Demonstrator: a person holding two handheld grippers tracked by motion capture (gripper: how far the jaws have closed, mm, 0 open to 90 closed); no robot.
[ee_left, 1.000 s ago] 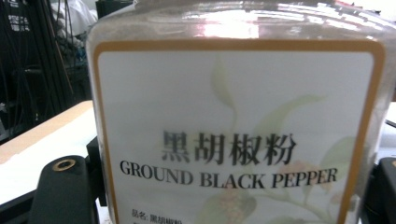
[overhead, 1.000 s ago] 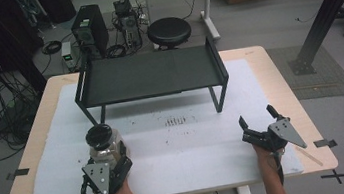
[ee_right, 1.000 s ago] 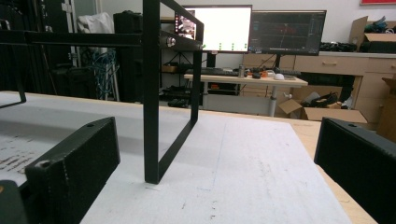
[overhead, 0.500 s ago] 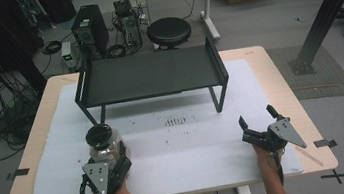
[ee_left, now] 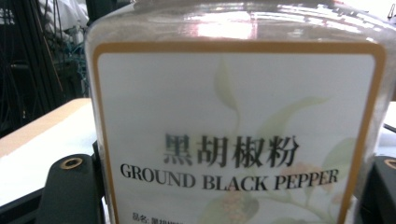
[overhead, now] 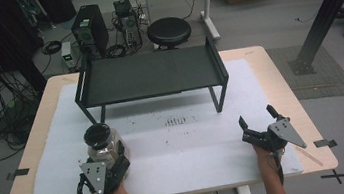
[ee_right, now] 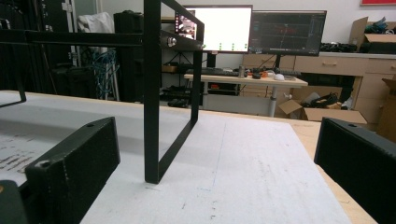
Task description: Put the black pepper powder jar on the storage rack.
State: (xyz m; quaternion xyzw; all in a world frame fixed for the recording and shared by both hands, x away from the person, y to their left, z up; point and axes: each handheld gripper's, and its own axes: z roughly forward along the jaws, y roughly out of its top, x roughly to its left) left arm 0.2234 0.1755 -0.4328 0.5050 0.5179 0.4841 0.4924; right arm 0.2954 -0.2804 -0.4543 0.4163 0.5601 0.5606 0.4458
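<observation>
Table of pale wood with a white sheet over its top carries everything here, and nothing on it has moved against the picture from one second ago: both grippers and the jar keep the same places.

The black metal shelf rack with raised side rails stands on four legs at the far middle of the table, and I take it as the landmark. In the right gripper view one of its legs rises just ahead on the white sheet.

The clear plastic jar with a black round lid stands upright in front of the left front leg of the rack, on the near side of the table and apart from the rack. The left gripper is directly behind the jar, on the person's side, and its black jaws are closed against the two sides of the jar body. In the left gripper view the jar's label is very close; it has a brown-orange border, four Chinese characters and the words "GROUND BLACK PEPPER".

The right gripper rests near the rack's right front leg, toward the person, with its jaws spread wide and nothing between them.
</observation>
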